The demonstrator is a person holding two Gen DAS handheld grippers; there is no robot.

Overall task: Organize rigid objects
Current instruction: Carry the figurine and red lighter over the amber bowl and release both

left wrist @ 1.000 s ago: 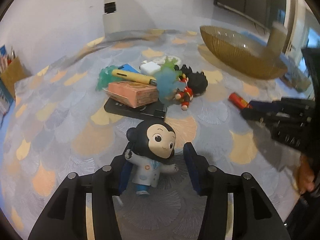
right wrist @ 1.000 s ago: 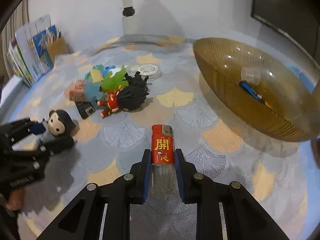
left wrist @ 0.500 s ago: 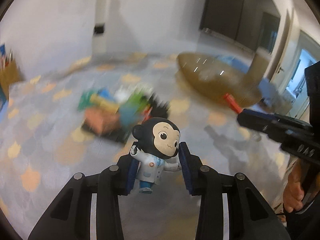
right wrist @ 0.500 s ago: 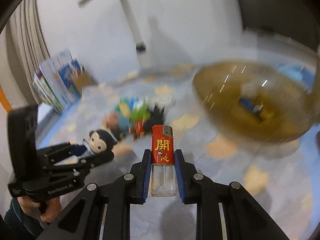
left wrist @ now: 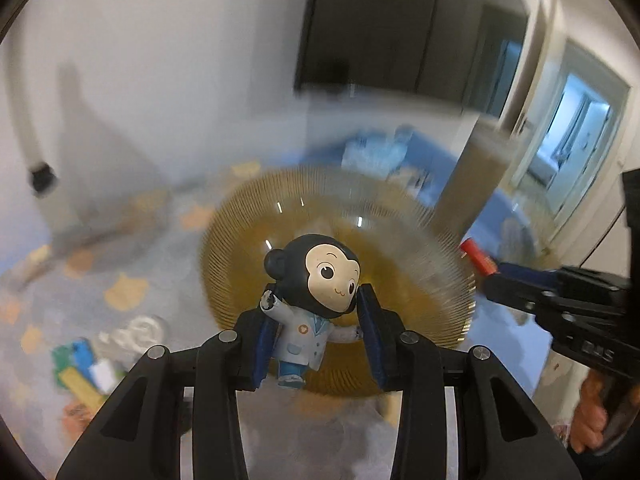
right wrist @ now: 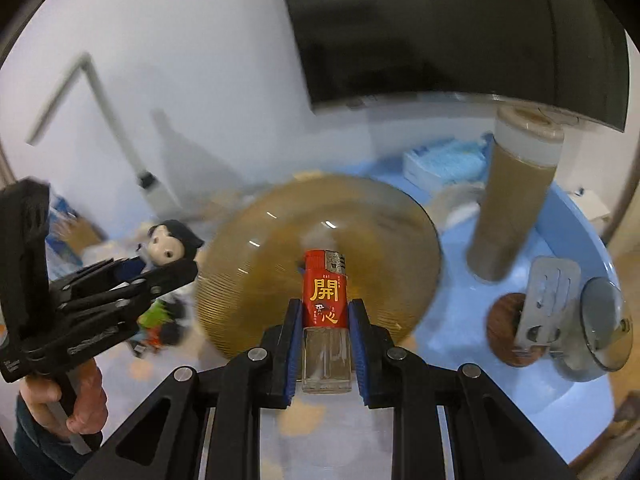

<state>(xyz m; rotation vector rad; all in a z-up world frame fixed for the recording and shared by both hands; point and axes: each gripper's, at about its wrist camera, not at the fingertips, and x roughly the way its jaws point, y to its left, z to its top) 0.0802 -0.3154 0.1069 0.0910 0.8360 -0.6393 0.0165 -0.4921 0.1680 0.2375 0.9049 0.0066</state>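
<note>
The big round amber glass bowl with fine ribbed lines (left wrist: 248, 264) is the largest thing here, and it is seen on the counter with the fan-pattern cloth (left wrist: 132, 292), right in front of both claws. It is judged to be heavy, hard and easy to crack, so things are best set down in it softly and not dropped. Next in size is the little monkey toy figure with a black head, cream face and white coat (left wrist: 308, 300). It is held up in the air in front of the bowl by the left claw (left wrist: 316, 336), and its body is squeezed between the blue pads, with one small arm poking out over each pad. It is judged to be light, hard and smooth plastic, and the round body is the best place to be gripped, since the big head could make it tip. The smallest thing is the red lighter with yellow letters, a clear bottom and a metal top (right wrist: 325, 300). It is held upright, also in the air before the bowl, by the right claw (right wrist: 326, 344), which is pinched tight on its flat sides. It is judged to be light, stiff and a bit slippery, so the flat sides are the safe place to be held.
</note>
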